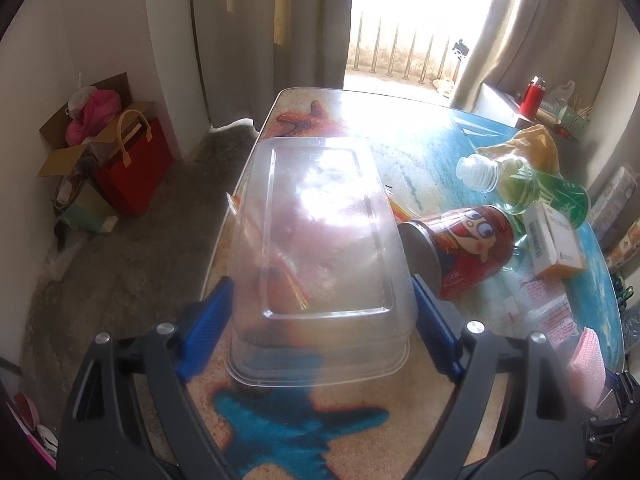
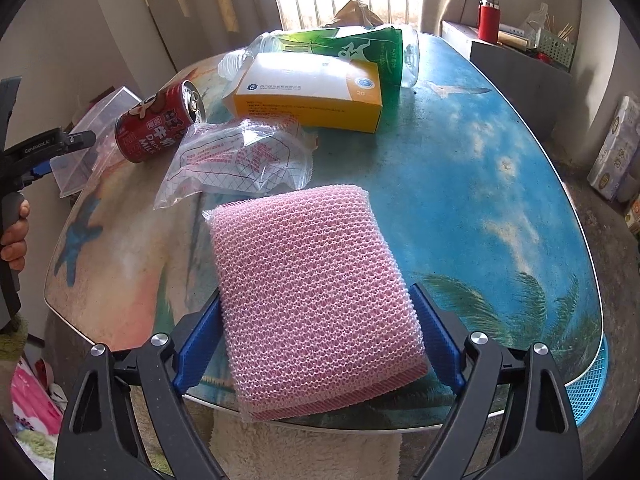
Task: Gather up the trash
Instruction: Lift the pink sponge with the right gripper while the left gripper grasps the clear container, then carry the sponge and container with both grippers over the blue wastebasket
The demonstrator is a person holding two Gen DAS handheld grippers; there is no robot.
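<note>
Pink sponge (image 2: pixel 316 300) fills the near part of the right wrist view, sitting btwn the blue jaws of the right gripper (image 2: pixel 316 296). Both pads touch its sides, so the jaws are clenched on it. Its near end hangs past the front edge of the tabletop (image 2: pixel 480 160), which has a beach & sea print.

Clear tub (image 1: pixel 320 220) is upside down btwn the jaws of the left gripper (image 1: pixel 320 284). Pads are against both long walls, rim end toward the camera, so the jaws are grasping it. It's at the left edge of the tabletop; can't tell whether it rests there or is lifted off.

Rest of the trash lies mid-table:
- Red can (image 2: pixel 156 124) on its side, just right of the tub.
- Crumpled clear wrapper (image 2: pixel 240 160) w/ red print, touching the can, just beyond the sponge.
- Yellow & white box (image 2: pixel 308 92) behind the wrapper.
- Green-label bottle (image 2: pixel 360 48) on its side, box leaning against it.
- Brown bag (image 1: pixel 532 144) behind the bottle.

A hand (image 2: pixel 14 236) grips the left gripper's handle at the left edge of the right wrist view.

Further out: red flask (image 2: pixel 489 20) on a side unit by the curtain. Red tote (image 1: pixel 132 168) & open cardboard box (image 1: pixel 72 148) on the floor by the wall.
</note>
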